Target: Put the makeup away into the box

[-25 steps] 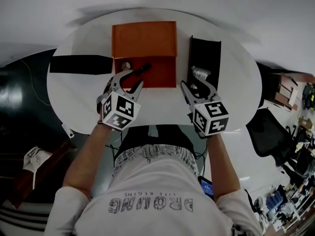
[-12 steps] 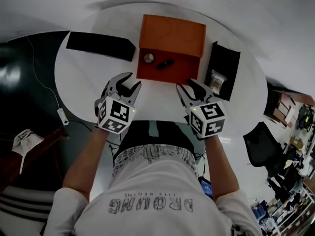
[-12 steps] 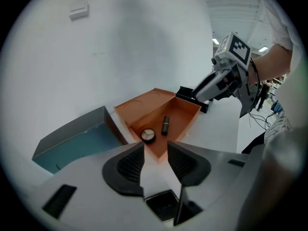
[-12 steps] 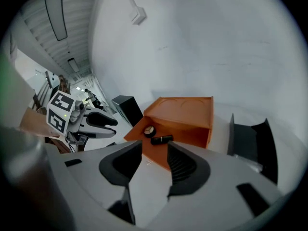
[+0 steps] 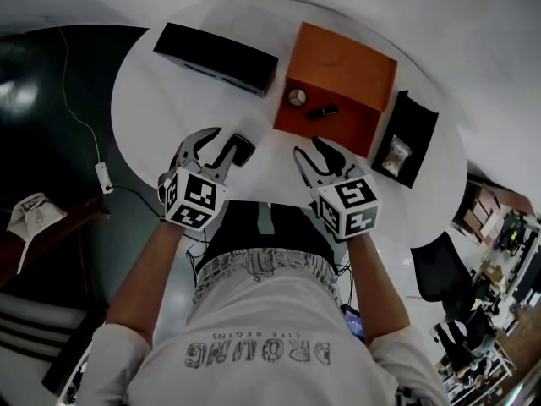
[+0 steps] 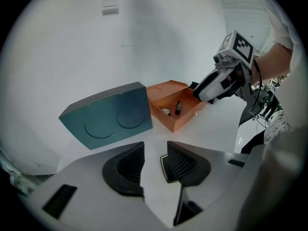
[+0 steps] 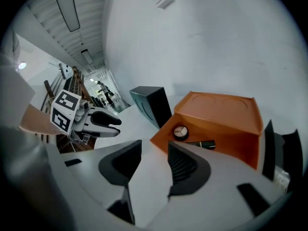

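Table: round, white, viewed from above; both grippers low over its near side.
Orange box: far right part of the table, uncovered, lid thrown back flat behind the tray.
Round compact: inside the orange box at its left end, lying flat; also plain in the right gripper view.
Lipstick: inside the same box, on its side, just right of the compact.
Small dark case: flat on bare tabletop, outside the box, just beside the left gripper's tip. In the left gripper view a pale-edged corner peeks out by the right-hand pad, not pinched.
Left gripper: released, jaws spread, pads pressing on nothing. Gap filled by white tabletop apart from that corner of the case.
Right gripper: released, jaws spread, empty, only tabletop in the gap. Near the box's front wall, short of touching it.
Marker cubes: one on each gripper, left and right, facing up toward the head camera.
Long dark box: far left of the table, closed, lying flat, right end near the orange box's left corner.
Black tray: just beside the orange box on its right, with a small clear packet inside.
Person: pale printed T-shirt, bare forearms, one gripper per hand.
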`<state>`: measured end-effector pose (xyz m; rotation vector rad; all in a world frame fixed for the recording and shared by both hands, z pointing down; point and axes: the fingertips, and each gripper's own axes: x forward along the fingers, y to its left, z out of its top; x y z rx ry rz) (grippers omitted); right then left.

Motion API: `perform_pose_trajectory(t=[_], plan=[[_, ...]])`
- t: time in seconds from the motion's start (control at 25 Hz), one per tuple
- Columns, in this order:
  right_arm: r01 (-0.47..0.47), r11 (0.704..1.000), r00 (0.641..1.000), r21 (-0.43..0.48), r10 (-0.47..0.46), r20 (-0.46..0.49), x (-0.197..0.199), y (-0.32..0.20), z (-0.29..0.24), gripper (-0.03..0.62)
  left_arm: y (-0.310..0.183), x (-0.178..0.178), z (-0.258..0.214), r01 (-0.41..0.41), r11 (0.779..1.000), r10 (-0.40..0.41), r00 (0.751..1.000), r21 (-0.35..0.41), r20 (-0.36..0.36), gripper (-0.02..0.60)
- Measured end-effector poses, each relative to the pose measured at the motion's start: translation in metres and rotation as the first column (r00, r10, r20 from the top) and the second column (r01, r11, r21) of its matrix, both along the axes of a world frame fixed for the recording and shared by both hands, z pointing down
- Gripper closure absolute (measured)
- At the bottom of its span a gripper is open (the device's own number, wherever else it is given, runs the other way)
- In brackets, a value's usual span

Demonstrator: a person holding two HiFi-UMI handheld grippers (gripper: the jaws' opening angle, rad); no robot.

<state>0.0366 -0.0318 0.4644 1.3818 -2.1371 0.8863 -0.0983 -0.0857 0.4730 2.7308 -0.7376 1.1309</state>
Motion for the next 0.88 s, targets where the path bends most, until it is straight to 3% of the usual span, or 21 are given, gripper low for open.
perform_pose_trajectory(t=[0.44,0.88], plan=[[0.144,0.988,0.989,-0.052,-0.145,-0.015,-0.070,-0.015,0.024,0.402,-0.005,-0.066,0.016,0.106,0.994,-0.106,0.994,-0.035,-0.003,0.417],[0.238,0.961,0.969,-0.139,-0.244,-0.026,-0.112,-0.023,0.051,0.373,-0.004,-0.104,0.033,0.175,0.982,-0.176,0.984,-0.074,-0.006,0.420]])
